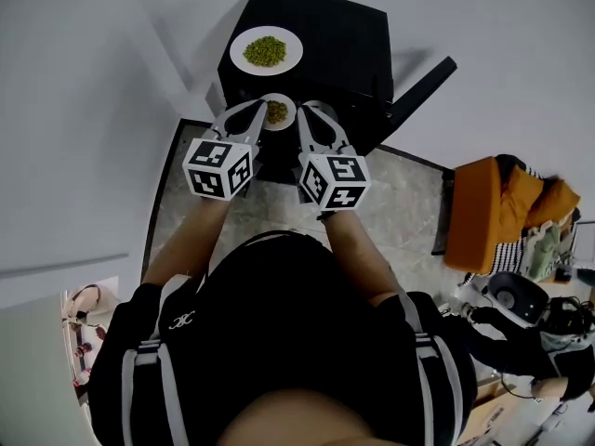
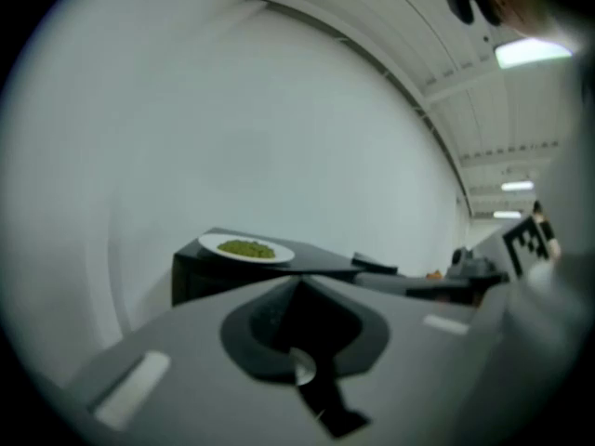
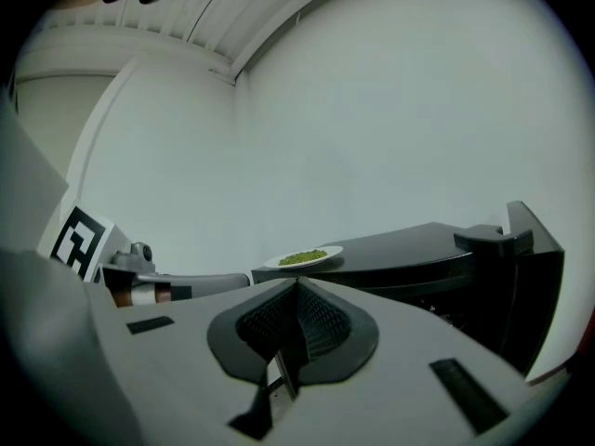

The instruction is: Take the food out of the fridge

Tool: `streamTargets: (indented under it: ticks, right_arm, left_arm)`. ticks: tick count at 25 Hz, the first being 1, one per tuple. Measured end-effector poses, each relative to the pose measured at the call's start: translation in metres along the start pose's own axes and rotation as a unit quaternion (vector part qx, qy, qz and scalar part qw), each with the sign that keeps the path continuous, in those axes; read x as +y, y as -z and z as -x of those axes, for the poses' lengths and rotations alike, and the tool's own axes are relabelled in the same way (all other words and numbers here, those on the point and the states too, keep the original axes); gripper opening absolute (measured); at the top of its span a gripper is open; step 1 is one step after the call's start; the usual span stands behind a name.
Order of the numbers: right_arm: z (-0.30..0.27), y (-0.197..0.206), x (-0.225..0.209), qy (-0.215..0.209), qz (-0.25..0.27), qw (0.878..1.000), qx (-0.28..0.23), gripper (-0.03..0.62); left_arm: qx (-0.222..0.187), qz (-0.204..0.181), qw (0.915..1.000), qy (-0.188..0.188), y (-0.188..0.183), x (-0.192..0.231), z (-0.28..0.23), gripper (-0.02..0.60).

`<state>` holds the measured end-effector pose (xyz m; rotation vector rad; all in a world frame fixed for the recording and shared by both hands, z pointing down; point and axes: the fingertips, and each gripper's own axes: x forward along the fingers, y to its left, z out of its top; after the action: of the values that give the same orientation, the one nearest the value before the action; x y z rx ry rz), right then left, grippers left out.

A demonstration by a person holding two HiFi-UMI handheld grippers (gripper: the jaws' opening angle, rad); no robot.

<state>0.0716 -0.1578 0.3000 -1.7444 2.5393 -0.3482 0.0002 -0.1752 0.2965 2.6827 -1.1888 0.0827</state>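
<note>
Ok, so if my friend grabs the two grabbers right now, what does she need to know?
Left gripper: jaws shut, nothing in them.
Right gripper: jaws shut, nothing in them.
Things: the big plate of green food sits on top of the black fridge. The door is open. A smaller plate of food shows at the fridge's front, between the gripper tips. Neither gripper holds it, and what it rests on is hidden.
Done: one plate is out.
Left: probably bring out the smaller plate.
</note>
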Motion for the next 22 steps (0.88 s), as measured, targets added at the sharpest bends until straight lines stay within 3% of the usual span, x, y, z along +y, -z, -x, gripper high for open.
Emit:
streamTargets:
  ticks: [2,5,22]
  right_arm:
    - [0.002,0.002,0.000,0.003,0.000,1.000,0.002,0.000]
    - [0.006,0.005,0.001,0.008,0.000,1.000,0.004,0.000]
    - [0.015,0.014,0.004,0.016,0.004,1.000,0.015,0.000]
  left_arm:
    - [0.007,-0.029,0.9996,-0.002,0.008,-0.005,0.001,0.003]
    - [0.011,-0.034,0.9993,0.003,0.017,-0.011,0.004,0.003]
    - [0.039,0.030,0.9988,-0.009,0.042,-0.006,0.009,0.002]
